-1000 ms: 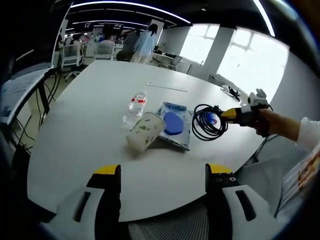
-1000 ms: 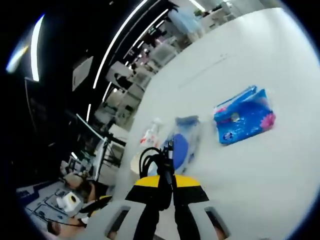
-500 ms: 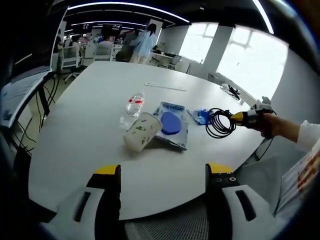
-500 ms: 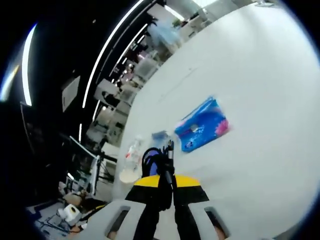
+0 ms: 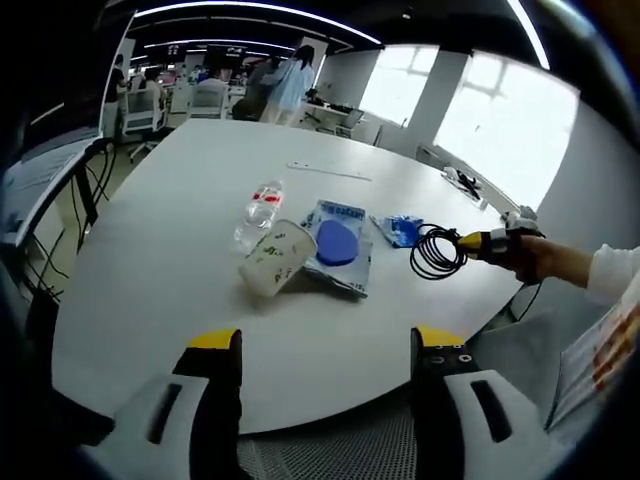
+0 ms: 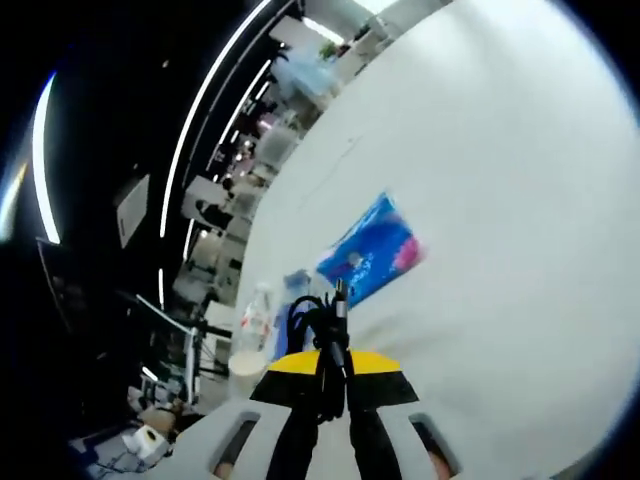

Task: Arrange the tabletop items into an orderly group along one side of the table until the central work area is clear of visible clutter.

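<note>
Roughly, by label:

Table (image 5: pixel 170 250): white, rounded; its near edge curves just above the left gripper's (image 5: pixel 325 345) jaws, its right edge runs just beside the right gripper (image 5: pixel 490 240). Wide bare surface lies to the left and along the near side; in the right gripper view more bare surface spreads to the right of the tissue pack (image 6: pixel 368 258).

Cluster: near the table's middle in the left gripper view — bottle, cup, pouch and tissue pack side by side.

Bottle (image 5: pixel 255 210): clear plastic, red label, lying on its side, just beside the cup.

Cup (image 5: pixel 270 262): pale paper with green print, tipped over, its mouth toward the near edge, resting against the pouch's corner.

Pouch (image 5: pixel 338 245): clear flat bag with a blue round shape inside, flat on the table.

Tissue pack: blue with a pink patch, lying flat just beyond the pouch, near the cable.

Cable (image 5: pixel 432 250): black, coiled in loops, hanging from the right gripper over the table's right side; whether the loops touch the surface I cannot tell.

Right gripper: held by a hand (image 5: pixel 535 258); jaws nearly together, clamped on the cable — clear in its own view, where the coil stands up between the yellow-tipped jaws.

Left gripper: jaws wide apart, holding nothing, over the table's near edge.

Beyond: a thin pale strip (image 5: pixel 328 171) lies on the far part of the table; office desks and people stand behind.
</note>
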Demonstrator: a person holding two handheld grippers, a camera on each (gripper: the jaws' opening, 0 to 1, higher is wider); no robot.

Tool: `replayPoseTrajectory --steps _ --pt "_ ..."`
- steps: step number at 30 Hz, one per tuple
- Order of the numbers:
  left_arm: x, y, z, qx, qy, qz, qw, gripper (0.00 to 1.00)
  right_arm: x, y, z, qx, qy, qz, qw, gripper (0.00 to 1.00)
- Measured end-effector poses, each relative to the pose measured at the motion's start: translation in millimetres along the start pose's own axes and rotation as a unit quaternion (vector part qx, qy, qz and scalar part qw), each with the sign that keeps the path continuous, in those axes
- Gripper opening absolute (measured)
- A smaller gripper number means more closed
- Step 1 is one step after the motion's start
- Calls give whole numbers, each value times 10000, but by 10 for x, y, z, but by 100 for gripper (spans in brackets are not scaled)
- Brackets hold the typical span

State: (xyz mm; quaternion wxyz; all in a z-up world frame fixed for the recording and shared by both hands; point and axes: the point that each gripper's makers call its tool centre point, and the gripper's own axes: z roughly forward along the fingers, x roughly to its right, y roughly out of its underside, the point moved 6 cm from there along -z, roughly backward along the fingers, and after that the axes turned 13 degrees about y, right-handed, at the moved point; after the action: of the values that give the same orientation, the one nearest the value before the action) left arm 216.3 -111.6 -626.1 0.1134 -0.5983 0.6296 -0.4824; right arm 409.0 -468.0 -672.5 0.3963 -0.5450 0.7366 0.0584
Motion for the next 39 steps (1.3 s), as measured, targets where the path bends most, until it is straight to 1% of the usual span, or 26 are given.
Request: replayPoseTrajectory --steps 4,7,9,12,13,14,15,17,20,24,27,28,29,32,35,36,39 --pt "-5 25 -28 -27 -41 -16 10000 68 71 30 97 -48 177 -5 9998 5" --pt "-17 29 -48 -3 -82 -48 10000 68 139 23 134 -32 252 74 9996 5" --pt "-14 31 -57 -1 -99 -54 9999 68 147 21 136 -22 304 81 9995 6" --pt "-13 42 -67 -6 -120 -71 9999 68 211 52 170 -71 474 -48 9988 6" --pt "-13 45 -68 -5 -124 -76 9999 68 266 75 195 -110 579 -79 9982 6" --pt "-16 48 -67 -3 -127 -84 9999 68 275 83 199 -124 601 -90 9981 6" --pt "-16 51 -65 -1 -128 -97 9999 68 283 106 205 -162 634 -179 9977 6" --pt "-14 54 -60 -5 -114 -115 9999 68 275 134 193 -124 650 -296 9974 6" --pt "-8 52 -53 10 -97 -137 9999 68 300 140 210 -119 669 -428 9968 7" --pt "-4 51 -46 -6 -82 -129 9999 68 262 256 189 -154 796 -766 9938 8" --pt "3 49 -50 -14 -76 -117 9999 67 251 306 182 -212 802 -997 9915 8" --pt "2 49 -51 -13 -77 -116 9999 67 251 307 186 -226 760 -1125 9905 9" --pt "3 50 -54 -15 -78 -116 9999 67 253 296 189 -220 731 -1158 9903 9" --pt "7 58 -59 -20 -79 -127 9999 67 276 271 170 -166 766 -1212 9895 8" --pt "11 67 -61 -34 -68 -115 9999 67 284 229 185 -127 747 -1183 9901 10" --pt "12 70 -57 -39 -60 -112 9999 67 279 223 179 -118 752 -1196 9899 11" --pt "18 67 -53 -38 -55 -98 9999 67 261 201 161 -32 849 -1462 9856 17"
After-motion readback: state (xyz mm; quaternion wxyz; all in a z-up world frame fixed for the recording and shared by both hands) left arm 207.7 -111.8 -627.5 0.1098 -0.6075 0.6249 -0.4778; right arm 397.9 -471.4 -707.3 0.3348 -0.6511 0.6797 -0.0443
